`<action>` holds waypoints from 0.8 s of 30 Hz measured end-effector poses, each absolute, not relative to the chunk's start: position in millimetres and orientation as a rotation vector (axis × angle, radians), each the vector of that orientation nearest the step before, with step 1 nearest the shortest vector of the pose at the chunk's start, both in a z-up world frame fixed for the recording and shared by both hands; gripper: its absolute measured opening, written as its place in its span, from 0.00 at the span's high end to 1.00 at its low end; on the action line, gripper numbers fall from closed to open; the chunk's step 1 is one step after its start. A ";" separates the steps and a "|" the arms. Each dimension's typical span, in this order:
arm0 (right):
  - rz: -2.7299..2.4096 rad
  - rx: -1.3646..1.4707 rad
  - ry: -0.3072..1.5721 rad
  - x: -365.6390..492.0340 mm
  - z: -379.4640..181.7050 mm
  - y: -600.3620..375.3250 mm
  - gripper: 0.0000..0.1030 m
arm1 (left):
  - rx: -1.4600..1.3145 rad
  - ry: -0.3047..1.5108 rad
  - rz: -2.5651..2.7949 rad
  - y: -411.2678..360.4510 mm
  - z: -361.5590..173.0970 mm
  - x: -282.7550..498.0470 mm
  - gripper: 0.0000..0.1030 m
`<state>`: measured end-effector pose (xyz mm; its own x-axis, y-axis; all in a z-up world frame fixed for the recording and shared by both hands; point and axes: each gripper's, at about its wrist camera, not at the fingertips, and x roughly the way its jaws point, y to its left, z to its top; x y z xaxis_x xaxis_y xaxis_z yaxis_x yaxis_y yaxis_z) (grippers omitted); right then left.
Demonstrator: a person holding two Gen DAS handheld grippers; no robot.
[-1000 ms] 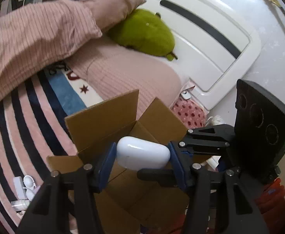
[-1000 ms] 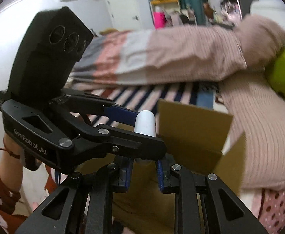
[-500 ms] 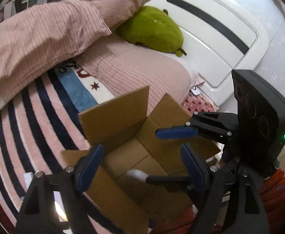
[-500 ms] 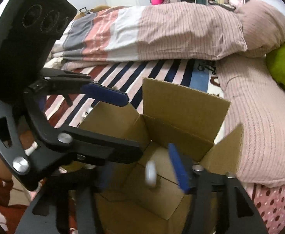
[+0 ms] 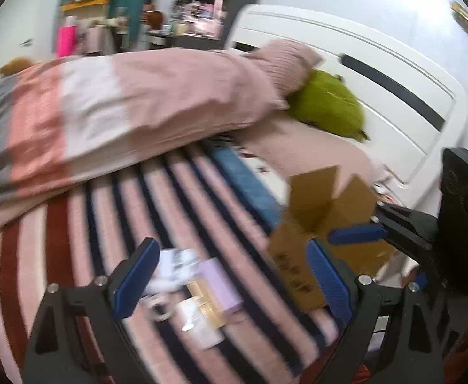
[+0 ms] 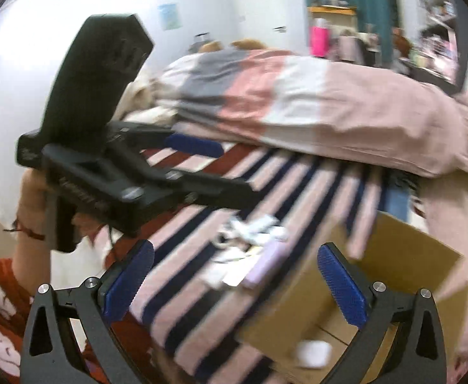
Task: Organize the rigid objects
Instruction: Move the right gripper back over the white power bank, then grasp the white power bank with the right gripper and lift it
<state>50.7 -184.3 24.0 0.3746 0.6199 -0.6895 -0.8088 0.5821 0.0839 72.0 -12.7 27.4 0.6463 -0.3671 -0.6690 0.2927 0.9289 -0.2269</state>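
Observation:
A pile of small rigid items lies on the striped bedspread: a lilac box point(image 5: 221, 284), a tape roll point(image 5: 159, 310), gold and white packets point(image 5: 198, 320) and white pieces point(image 6: 253, 227). My left gripper point(image 5: 230, 268) hovers over this pile. Its jaws are opening and nothing is between them. The open cardboard box point(image 6: 393, 262) stands to the right, with a white case point(image 6: 314, 353) lying inside it. My right gripper point(image 6: 235, 284) hangs above the box's left edge, its jaws opening and empty. The left gripper point(image 6: 234, 172) also shows in the right wrist view, held in a person's hand point(image 6: 32, 192).
A folded pink, white and grey quilt point(image 5: 122, 112) lies across the bed behind the pile. A green plush toy point(image 5: 326, 105) and a pink pillow point(image 5: 285, 60) rest against the white headboard point(image 5: 393, 96). Both views are blurred by motion.
The white case, held by both grippers above the box, was let go and dropped into it. Both pairs of jaws opened wide, and both grippers swung left towards the pile on the bedspread.

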 end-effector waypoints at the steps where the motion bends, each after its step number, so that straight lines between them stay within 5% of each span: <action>1: 0.964 -0.310 0.743 47.4 18.6 -169.7 0.00 | -0.109 0.780 -0.345 0.8 21.5 67.5 0.11; 6: 1.044 -0.357 0.787 34.9 -17.8 -116.5 0.04 | -0.149 0.774 -0.222 54.1 -16.9 40.8 0.11; 16: 0.802 -0.220 1.063 51.1 -143.3 -100.9 0.47 | -0.208 0.819 -0.138 97.9 -89.5 0.4 0.11; 24: 0.596 -0.269 1.053 60.6 -167.7 -90.8 0.53 | -0.249 0.825 -0.143 99.5 -101.8 -11.1 0.11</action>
<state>60.6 -90.8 -167.7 0.3575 0.3300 -0.8737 -0.5791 0.8122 0.0698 -11.1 99.5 -101.8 0.6710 -0.2220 -0.7074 0.0296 0.9614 -0.2736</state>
